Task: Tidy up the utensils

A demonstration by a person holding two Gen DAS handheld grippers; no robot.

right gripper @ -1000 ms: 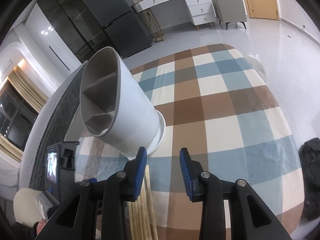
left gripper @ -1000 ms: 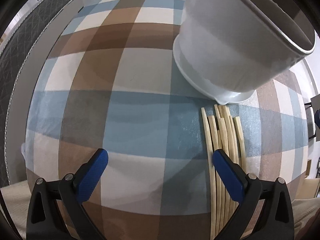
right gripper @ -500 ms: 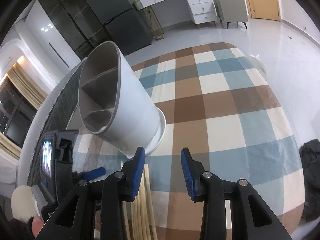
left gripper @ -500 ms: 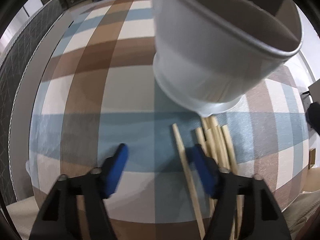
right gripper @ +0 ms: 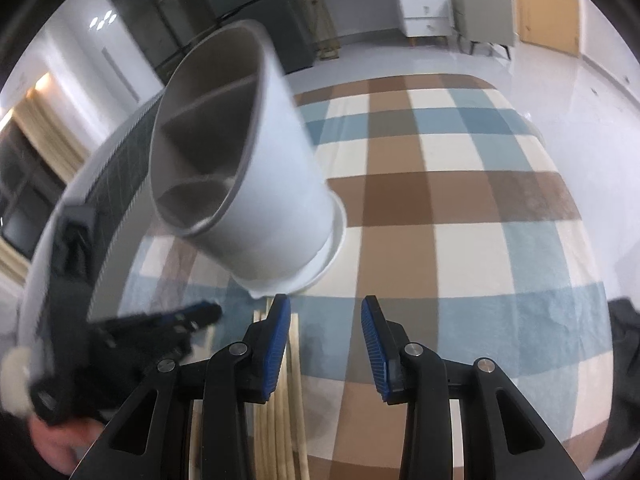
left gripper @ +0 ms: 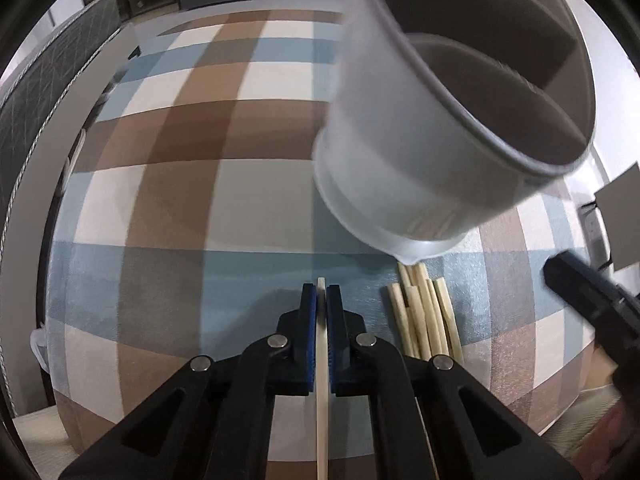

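A single pale wooden chopstick (left gripper: 322,364) was pinched in the closed left claw (left gripper: 321,300), just before the white round divided plastic utensil holder (left gripper: 452,128). The remaining pale chopsticks (left gripper: 424,312) lay at the holder's base on the checked counter (left gripper: 168,184). The right claw (right gripper: 325,320) hung narrowly parted and empty. Lifting and tipping into a compartment was judged next.

White holder (left gripper: 400,168), blue-brown checked cloth (left gripper: 200,200)

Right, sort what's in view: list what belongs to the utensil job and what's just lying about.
Belongs to the job:
- chopstick gripped in the left tool
- pile of chopsticks on the table
- white divided holder
- right tool, open, nothing between its pads

Just about:
- checked tablecloth
- white drawers
- wooden door
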